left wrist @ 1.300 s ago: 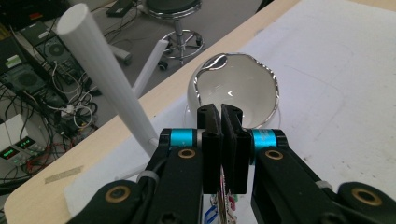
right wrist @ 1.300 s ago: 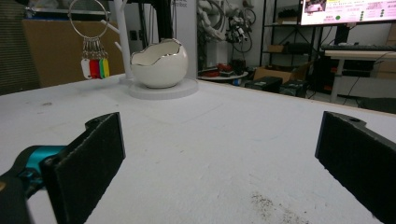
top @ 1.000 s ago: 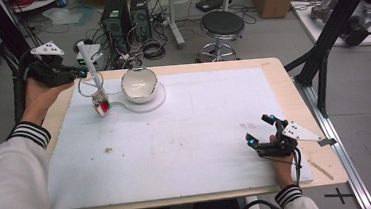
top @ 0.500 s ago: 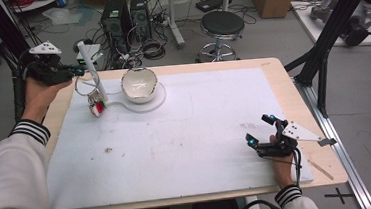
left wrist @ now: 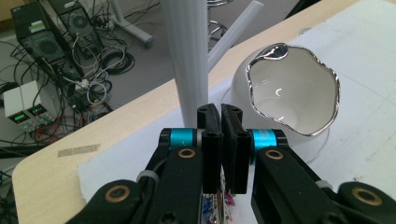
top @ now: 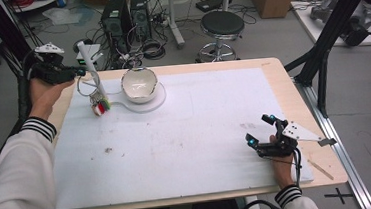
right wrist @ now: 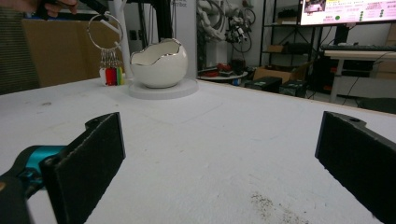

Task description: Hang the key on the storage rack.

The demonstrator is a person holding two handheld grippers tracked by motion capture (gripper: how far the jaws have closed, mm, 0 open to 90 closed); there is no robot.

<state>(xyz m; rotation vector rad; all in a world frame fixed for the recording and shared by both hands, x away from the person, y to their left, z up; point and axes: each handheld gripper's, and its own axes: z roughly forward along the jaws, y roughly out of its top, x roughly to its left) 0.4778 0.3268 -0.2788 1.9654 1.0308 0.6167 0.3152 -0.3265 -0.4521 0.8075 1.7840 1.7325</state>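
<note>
A white post [top: 90, 62] with side branches rises from a round white base [top: 155, 101] that also carries an egg-shaped white bowl [top: 139, 83] with a silver rim. At the table's far left, my left gripper [top: 73, 73] is shut on a metal key ring [top: 85, 85]. Coloured tags [top: 101, 106] hang from the ring beside the post. In the left gripper view the jaws are pressed together just before the post [left wrist: 184, 56], with the bowl [left wrist: 294, 93] to the right. My right gripper [top: 259, 128] rests open and holds nothing at the near right; its view shows the ring [right wrist: 105, 30] and bowl [right wrist: 159, 63] far off.
A white mat [top: 191, 134] covers most of the wooden table [top: 276, 72]. Small dark specks [top: 108, 150] lie on it at left. Beyond the far edge stand a stool [top: 222, 24], computer cases [top: 126, 11] and cables. A black frame leg [top: 328, 38] rises at right.
The left gripper and the hanging key ring have shifted only slightly beside the post. The right gripper has not moved.
</note>
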